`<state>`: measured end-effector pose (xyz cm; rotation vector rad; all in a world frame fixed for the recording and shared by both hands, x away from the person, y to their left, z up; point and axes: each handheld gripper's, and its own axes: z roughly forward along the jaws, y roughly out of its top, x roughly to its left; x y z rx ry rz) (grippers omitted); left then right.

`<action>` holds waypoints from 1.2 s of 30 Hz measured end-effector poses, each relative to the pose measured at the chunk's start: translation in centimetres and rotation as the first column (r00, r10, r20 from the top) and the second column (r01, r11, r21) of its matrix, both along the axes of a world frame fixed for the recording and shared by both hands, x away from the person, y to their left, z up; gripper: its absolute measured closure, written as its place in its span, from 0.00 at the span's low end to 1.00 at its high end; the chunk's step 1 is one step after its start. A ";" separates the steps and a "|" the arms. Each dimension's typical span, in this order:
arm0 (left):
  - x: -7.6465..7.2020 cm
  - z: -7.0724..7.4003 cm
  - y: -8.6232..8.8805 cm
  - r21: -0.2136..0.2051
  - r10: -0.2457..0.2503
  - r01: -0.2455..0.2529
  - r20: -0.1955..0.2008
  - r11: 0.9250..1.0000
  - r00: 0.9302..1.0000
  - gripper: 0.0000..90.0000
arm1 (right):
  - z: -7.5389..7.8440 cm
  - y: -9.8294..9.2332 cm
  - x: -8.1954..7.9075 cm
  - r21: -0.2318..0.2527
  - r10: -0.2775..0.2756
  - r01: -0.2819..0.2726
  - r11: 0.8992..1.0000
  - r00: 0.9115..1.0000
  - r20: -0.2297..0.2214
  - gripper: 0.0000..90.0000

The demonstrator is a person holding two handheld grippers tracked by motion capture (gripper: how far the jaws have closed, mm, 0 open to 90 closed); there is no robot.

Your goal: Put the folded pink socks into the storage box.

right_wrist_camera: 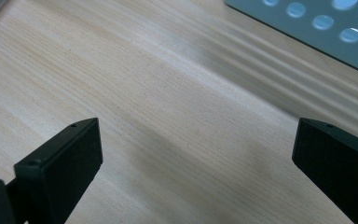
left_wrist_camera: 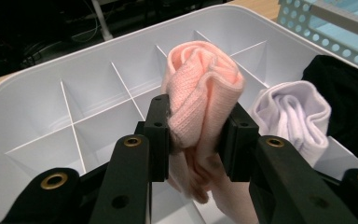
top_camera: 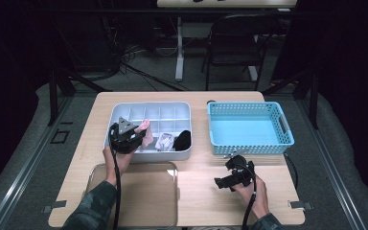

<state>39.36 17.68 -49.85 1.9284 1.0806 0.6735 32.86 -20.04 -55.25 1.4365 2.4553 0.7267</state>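
1. A person sat at the near edge of a pale wooden counter (top_camera: 196, 191), with a gripper in each hand.
2. The left gripper (left_wrist_camera: 198, 135) hung over the near left part of a white divided tray (top_camera: 182, 108), which stood left of the counter's middle.
3. Its jaws were closed partway on a rolled pink sock (left_wrist_camera: 203, 93), squeezing it from both sides and holding it above the tray's compartments.
4. A rolled white sock (left_wrist_camera: 293, 114) and a black sock (left_wrist_camera: 349, 98) lay in compartments at the tray's near right corner.
5. The right gripper (right_wrist_camera: 196, 163) hovered low over bare wood near the counter's near right corner, its jaws wide apart and holding nothing.
6. A light blue perforated basket (top_camera: 282, 139) stood toward the right edge, just beyond the right gripper.
7. A clear lid (top_camera: 172, 165) lay flat at the near left, just in front of the tray.
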 end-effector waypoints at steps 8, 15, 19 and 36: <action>0.3 -1.0 -0.8 0.032 -0.003 0.004 -0.018 0.999 1.000 0.75 | 0.0 0.0 0.0 -0.008 0.005 -0.005 1.000 1.000 0.000 0.01; 0.5 -1.5 -1.4 0.052 -0.009 0.010 -0.035 0.999 0.999 0.75 | 0.0 0.0 0.0 -0.008 0.013 -0.013 1.000 1.000 -0.007 0.02; 0.6 -1.8 -1.7 0.055 -0.007 0.010 -0.060 0.998 0.998 0.75 | -0.1 0.1 0.0 -0.004 0.016 -0.016 1.000 1.000 -0.009 0.02; 1.4 -2.1 -1.4 0.008 -0.022 0.025 -0.286 1.000 0.958 0.54 | -0.1 0.1 0.0 -0.008 0.021 -0.021 1.000 1.000 -0.016 0.02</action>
